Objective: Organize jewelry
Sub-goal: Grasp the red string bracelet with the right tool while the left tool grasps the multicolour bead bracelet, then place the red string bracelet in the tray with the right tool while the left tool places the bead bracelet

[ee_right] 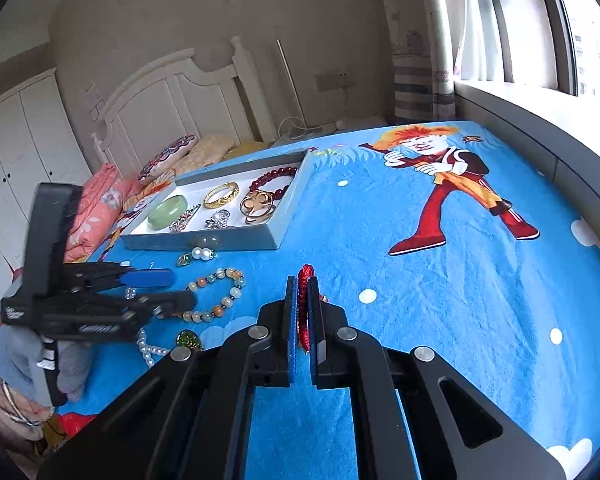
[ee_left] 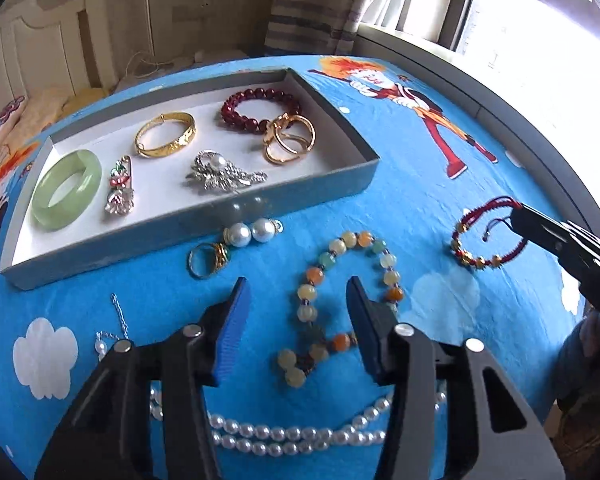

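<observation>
In the tray point(ee_left: 352, 184) six pieces already lie sorted. My right claw point(ee_right: 302, 312) pinches the red bracelet point(ee_left: 486, 236) over the bed point(ee_right: 420, 300); my left claw point(ee_left: 296, 296) gapes empty above the bead bracelet point(ee_left: 340, 296). Ring point(ee_left: 204, 258) and pearls point(ee_left: 292, 438) also wait.

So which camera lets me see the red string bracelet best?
The left wrist view: the red string bracelet shows whole, gold beads too, pinched by the right tool. In the right wrist view only a red bunch shows between the shut fingers.
</observation>
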Motion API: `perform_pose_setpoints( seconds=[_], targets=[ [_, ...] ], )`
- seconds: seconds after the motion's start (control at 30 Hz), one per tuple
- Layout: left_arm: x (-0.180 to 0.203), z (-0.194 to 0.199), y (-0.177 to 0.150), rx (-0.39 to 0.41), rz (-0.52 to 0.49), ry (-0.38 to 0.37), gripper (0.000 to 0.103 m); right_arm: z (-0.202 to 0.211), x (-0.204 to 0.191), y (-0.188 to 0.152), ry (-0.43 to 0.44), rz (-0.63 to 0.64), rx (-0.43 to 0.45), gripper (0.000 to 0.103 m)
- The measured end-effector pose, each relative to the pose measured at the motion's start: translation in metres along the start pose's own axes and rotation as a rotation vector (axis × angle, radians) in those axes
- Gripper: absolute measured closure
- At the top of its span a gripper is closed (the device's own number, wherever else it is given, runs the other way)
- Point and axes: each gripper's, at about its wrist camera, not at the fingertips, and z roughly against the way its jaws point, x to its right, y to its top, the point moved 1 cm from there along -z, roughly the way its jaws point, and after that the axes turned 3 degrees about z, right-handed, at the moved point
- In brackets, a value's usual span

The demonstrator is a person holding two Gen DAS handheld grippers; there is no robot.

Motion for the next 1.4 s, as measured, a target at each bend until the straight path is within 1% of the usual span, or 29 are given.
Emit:
perform_pose_setpoints(
  seconds=[0.03,0.1,0.13,0.17,0.2,0.23,0.37,0.47,0.6,0.7,0.8,1.1,1.27,1.4],
  targets=[
    [0.001,-0.002,0.002,0.004,-0.011,0.015,0.058,0.0,0.0,0.0,0.003,0.002,0.0,0.098],
    [0.007,-0.004,0.002,0.005,-0.055,0.048,0.063,0.001,0.0,-0.001,0.007,0.003,0.002,0.098],
    [0.011,-0.005,0.001,0.006,-0.088,0.061,0.07,0.001,0.0,0.0,0.01,0.002,0.003,0.098],
    [0.015,-0.004,0.0,0.007,-0.12,0.06,0.08,0.001,0.0,0.0,0.012,0.002,0.004,0.098],
    [0.019,-0.003,-0.003,0.007,-0.147,0.05,0.085,0.001,0.0,0.0,0.013,0.003,0.004,0.098],
    [0.022,-0.002,-0.004,0.006,-0.166,0.047,0.094,0.001,0.0,-0.001,0.015,0.004,0.004,0.098],
    [0.031,0.001,-0.012,0.027,-0.227,0.077,0.094,0.002,-0.002,-0.001,0.012,0.013,0.005,0.098],
    [0.032,0.01,-0.013,0.056,-0.224,0.082,0.094,0.003,-0.003,-0.001,0.008,0.015,0.011,0.098],
    [0.031,0.036,-0.006,0.123,-0.222,0.082,0.094,0.009,-0.005,0.0,0.01,0.018,0.026,0.098],
    [0.03,0.052,0.002,0.149,-0.225,0.074,0.094,0.012,-0.009,0.003,0.019,0.018,0.035,0.098],
    [0.026,0.064,0.007,0.172,-0.224,0.077,0.094,0.012,-0.019,0.011,0.022,0.047,0.046,0.098],
    [-0.003,0.085,0.026,0.202,-0.194,0.109,0.094,0.004,-0.051,0.042,0.036,0.154,0.06,0.098],
    [-0.02,0.095,0.045,0.222,-0.187,0.144,0.094,-0.013,-0.067,0.059,0.05,0.199,0.047,0.098],
    [-0.037,0.095,0.062,0.226,-0.178,0.18,0.094,-0.032,-0.085,0.072,0.069,0.243,0.025,0.098]
  ],
)
